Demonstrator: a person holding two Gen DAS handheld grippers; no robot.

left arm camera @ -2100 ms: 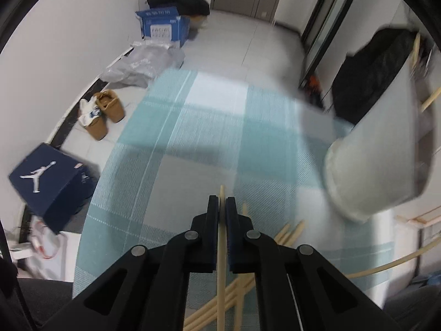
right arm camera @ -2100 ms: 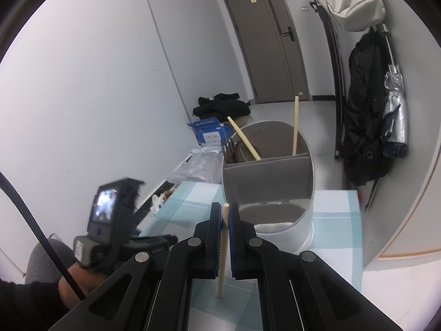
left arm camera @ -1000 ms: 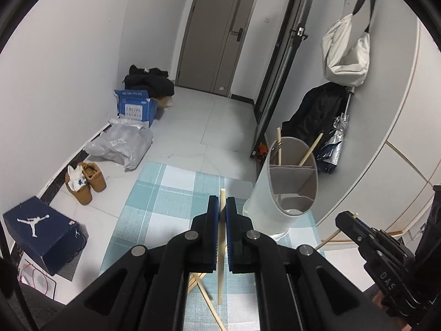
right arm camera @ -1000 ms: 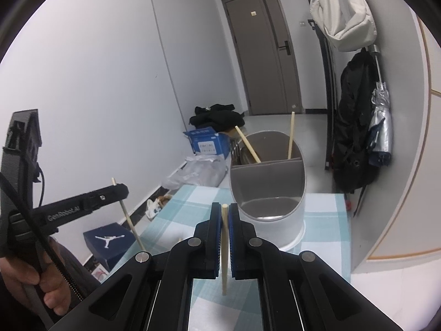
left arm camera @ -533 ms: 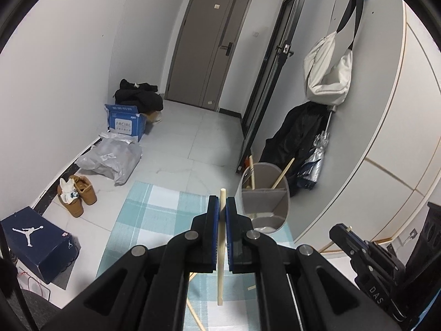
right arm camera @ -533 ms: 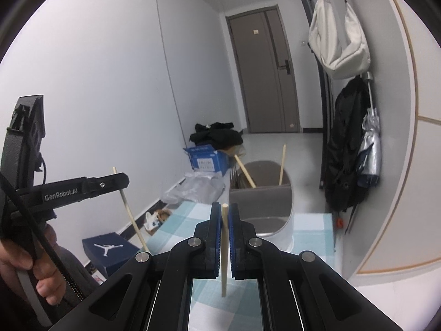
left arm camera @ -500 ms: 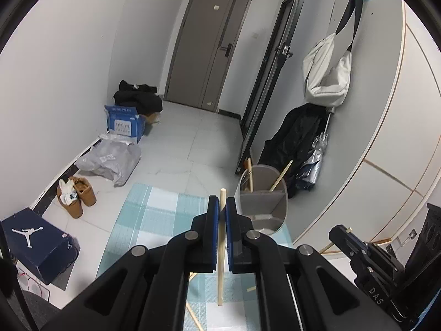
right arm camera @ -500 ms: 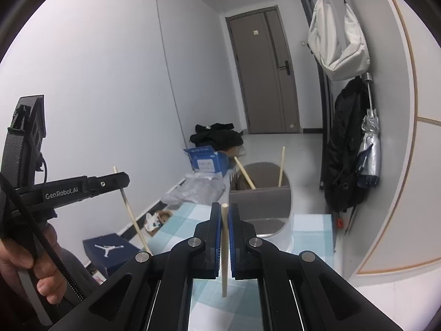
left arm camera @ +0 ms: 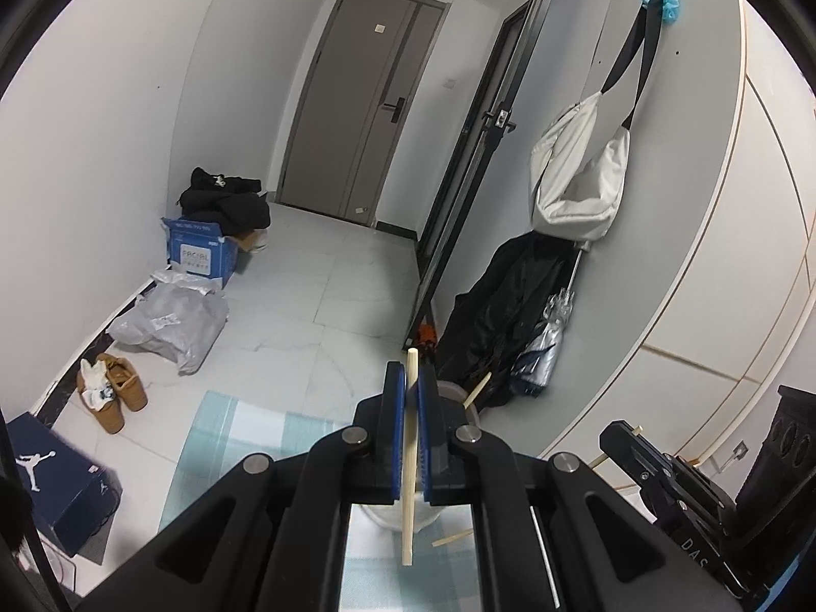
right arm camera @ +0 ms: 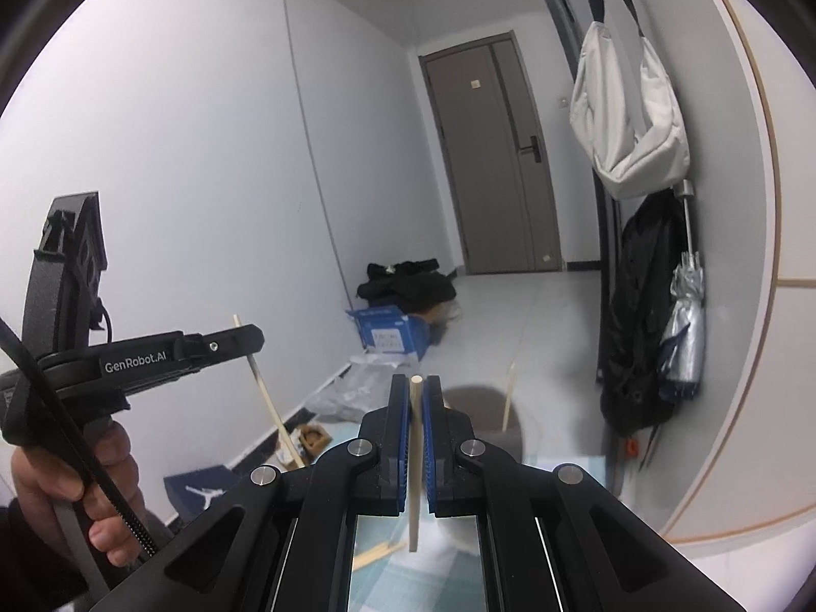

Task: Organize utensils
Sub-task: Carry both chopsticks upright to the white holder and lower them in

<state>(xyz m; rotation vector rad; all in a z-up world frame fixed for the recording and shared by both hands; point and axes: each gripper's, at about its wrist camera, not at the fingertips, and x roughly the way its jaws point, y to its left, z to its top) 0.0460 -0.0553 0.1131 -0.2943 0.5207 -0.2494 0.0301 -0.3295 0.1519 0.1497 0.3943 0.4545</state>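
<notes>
Aloft, left tool (left arm camera: pixel 412 398) clamped on one chopstick (left arm camera: pixel 409 459), right tool (right arm camera: pixel 416 408) clamped on another chopstick (right arm camera: pixel 415 464), above what seems the grey holder (right arm camera: pixel 484 418).

We see pale wooden chopsticks (left arm camera: pixel 409 459) between blue pads (left arm camera: pixel 396 438) on black fingers. Beneath them lies a cloth (left arm camera: pixel 239 438) checked in light teal and white. Left of the cloth we note a navy shoebox (left arm camera: pixel 61 484) with a white jumping-figure logo, and tan shoes (left arm camera: pixel 115 392) stuffed with white socks. Beyond the cloth we find a grey plastic bag (left arm camera: pixel 173 321) and a blue carton (left arm camera: pixel 201 255) with a white label, under black clothing (left arm camera: pixel 224 204). The door (left arm camera: pixel 367 122) is grey-brown. Right of the cloth, a cream bag (left arm camera: pixel 576 178) hangs on black straps.
</notes>
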